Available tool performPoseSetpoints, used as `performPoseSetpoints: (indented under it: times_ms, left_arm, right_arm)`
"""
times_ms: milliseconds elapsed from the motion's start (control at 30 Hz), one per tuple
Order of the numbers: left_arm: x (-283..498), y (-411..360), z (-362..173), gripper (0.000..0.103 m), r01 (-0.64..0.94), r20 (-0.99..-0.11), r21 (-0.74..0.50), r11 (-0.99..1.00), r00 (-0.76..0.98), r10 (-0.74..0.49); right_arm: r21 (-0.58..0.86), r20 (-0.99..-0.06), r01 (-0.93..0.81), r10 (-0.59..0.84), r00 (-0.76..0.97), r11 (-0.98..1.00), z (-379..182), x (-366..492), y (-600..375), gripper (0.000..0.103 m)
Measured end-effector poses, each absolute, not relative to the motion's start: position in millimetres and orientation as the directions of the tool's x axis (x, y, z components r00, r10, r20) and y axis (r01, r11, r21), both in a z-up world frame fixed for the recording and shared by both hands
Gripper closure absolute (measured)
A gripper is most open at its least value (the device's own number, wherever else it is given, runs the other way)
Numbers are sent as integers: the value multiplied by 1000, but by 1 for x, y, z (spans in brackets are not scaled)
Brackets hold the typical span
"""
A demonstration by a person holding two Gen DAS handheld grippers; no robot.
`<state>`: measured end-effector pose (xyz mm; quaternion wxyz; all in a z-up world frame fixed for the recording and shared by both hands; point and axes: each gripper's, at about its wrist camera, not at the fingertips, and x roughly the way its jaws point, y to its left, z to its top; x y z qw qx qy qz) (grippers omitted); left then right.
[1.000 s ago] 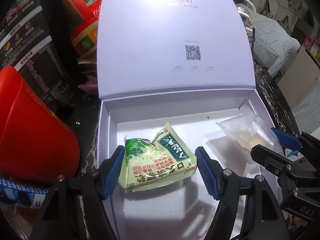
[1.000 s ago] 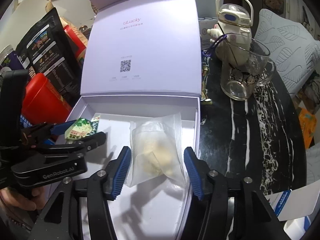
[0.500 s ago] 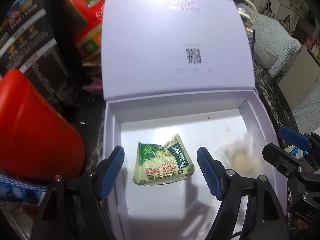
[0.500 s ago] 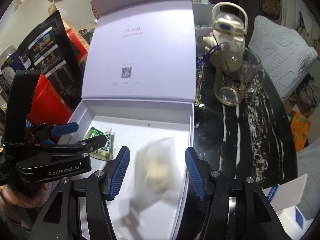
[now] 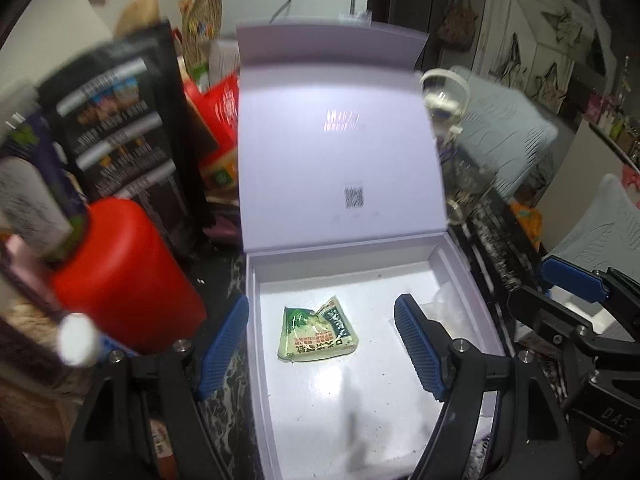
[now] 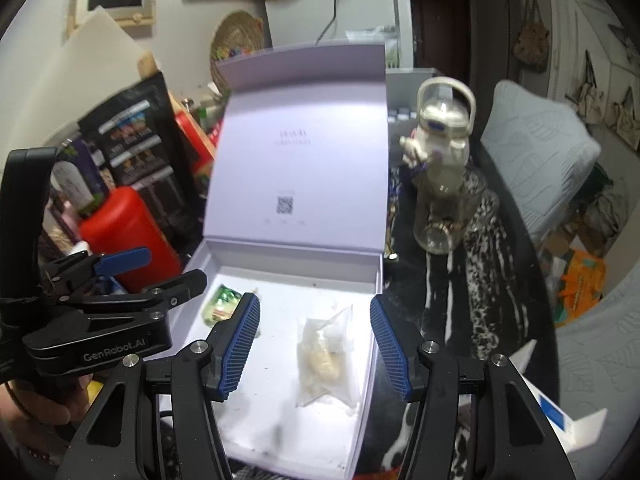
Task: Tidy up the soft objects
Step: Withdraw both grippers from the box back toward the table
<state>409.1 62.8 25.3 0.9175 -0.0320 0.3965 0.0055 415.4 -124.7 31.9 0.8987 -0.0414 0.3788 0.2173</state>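
So both packets are sitting loose in the open lavender gift box now: the green snack packet toward its left wall, the clear plastic bag by its right wall. Both have been let go. The left gripper and right gripper have pulled up and back with jaws apart and empty, so this drop-off looks done.

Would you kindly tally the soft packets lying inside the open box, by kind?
Green printed packet: 1
Clear plastic bag: 1
Total in the lilac box: 2
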Motion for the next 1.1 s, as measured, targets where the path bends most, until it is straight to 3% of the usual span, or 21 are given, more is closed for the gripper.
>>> performPoseSetpoints:
  times_ms: [533, 833, 1100]
  left_arm:
    - [296, 52, 108, 28, 58, -549, -53, 997, 832, -78]
    - [235, 51, 122, 28, 85, -464, -67, 994, 879, -107]
    - [199, 46, 108, 28, 104, -464, -32, 994, 879, -107]
  right_arm:
    - [18, -503, -451, 398, 767, 892, 114, 293, -145, 33]
    - [17, -445, -440, 401, 801, 898, 119, 232, -160, 16]
    - [22, -446, -416, 381, 810, 909, 102, 194, -171, 11]
